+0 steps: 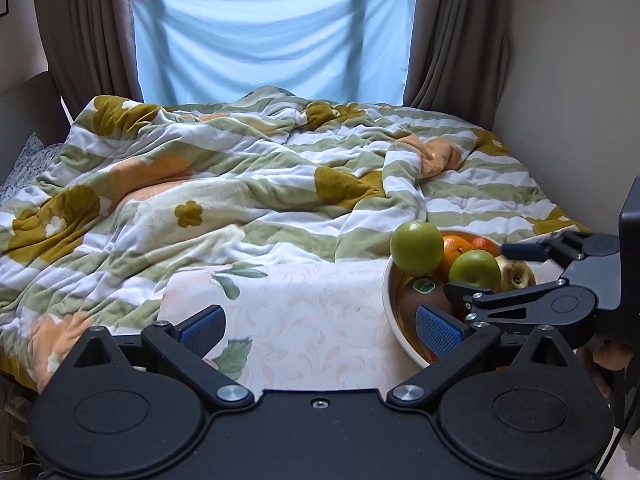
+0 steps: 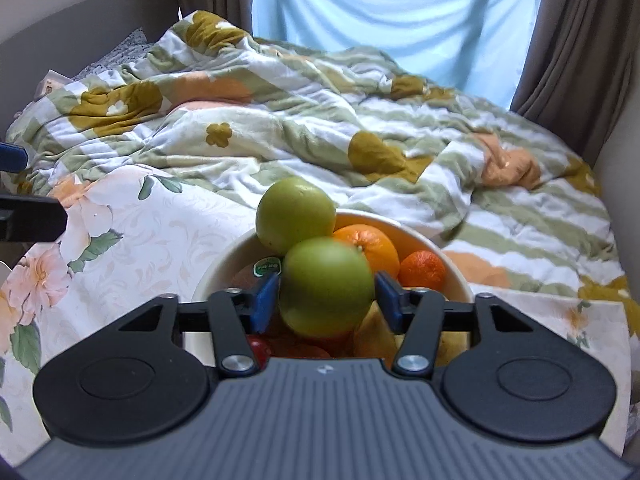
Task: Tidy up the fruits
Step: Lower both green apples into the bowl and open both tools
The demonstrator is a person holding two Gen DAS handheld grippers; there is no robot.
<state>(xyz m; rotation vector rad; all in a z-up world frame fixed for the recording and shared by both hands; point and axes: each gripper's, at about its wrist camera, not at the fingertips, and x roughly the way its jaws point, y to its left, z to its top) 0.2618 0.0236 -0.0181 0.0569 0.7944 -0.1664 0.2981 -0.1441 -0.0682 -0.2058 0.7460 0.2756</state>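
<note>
A white bowl [image 2: 460, 276] of fruit stands on a floral cloth [image 2: 160, 232]. My right gripper [image 2: 326, 300] is shut on a green apple [image 2: 326, 290] just above the fruit pile; the apple also shows in the left wrist view [image 1: 474, 268]. A second green apple [image 2: 294, 214] rests at the bowl's far left rim. An orange [image 2: 370, 246], a small tangerine [image 2: 422, 268], a brown fruit with a green sticker [image 2: 250, 274], yellowish fruit and red fruit lie in the bowl. My left gripper [image 1: 320, 328] is open and empty, left of the bowl [image 1: 390, 312].
A rumpled striped flower-print quilt [image 1: 240, 184] covers the bed behind the cloth. Walls stand close at right [image 1: 572, 80]. Brown curtains [image 1: 456, 32] and a light blue sheet [image 1: 272, 40] hang at the window. A headboard [image 2: 80, 28] is at the left.
</note>
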